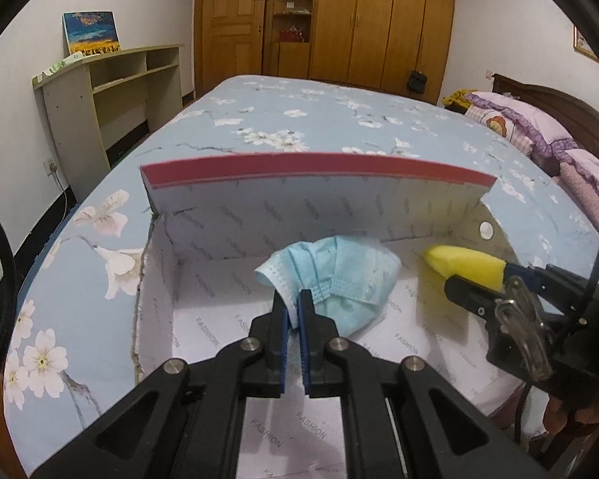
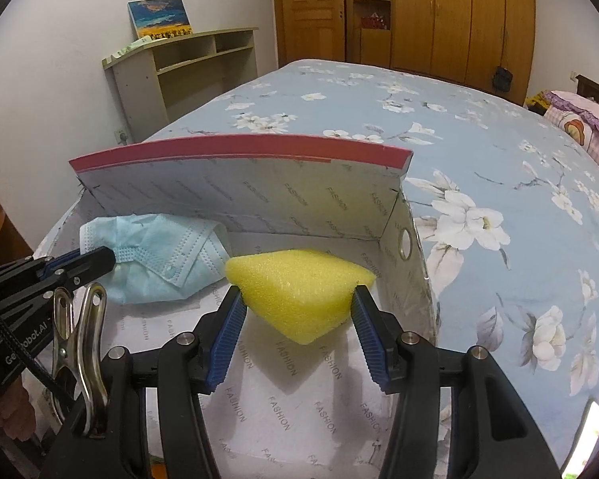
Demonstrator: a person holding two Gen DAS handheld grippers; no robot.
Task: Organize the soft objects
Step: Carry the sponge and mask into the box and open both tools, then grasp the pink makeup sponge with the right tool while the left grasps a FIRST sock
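An open cardboard box [image 1: 299, 215] with a red-edged lid [image 2: 239, 151] and white "FASHION" lining sits on the bed. My left gripper [image 1: 294, 299] is shut on a crumpled light-blue face mask [image 1: 339, 275] and holds it inside the box. The mask also shows in the right wrist view [image 2: 167, 255], with the left gripper [image 2: 108, 257] at its left side. My right gripper [image 2: 297, 299] is shut on a yellow sponge [image 2: 299, 287] and holds it over the box floor at the right. The sponge also shows in the left wrist view [image 1: 463, 265].
The box rests on a bed with a blue floral sheet [image 1: 299, 119]. Pink pillows [image 1: 539, 127] lie at the right. A pale shelf unit [image 1: 112, 92] with a painting stands by the left wall. Wooden wardrobes [image 1: 379, 20] stand at the back.
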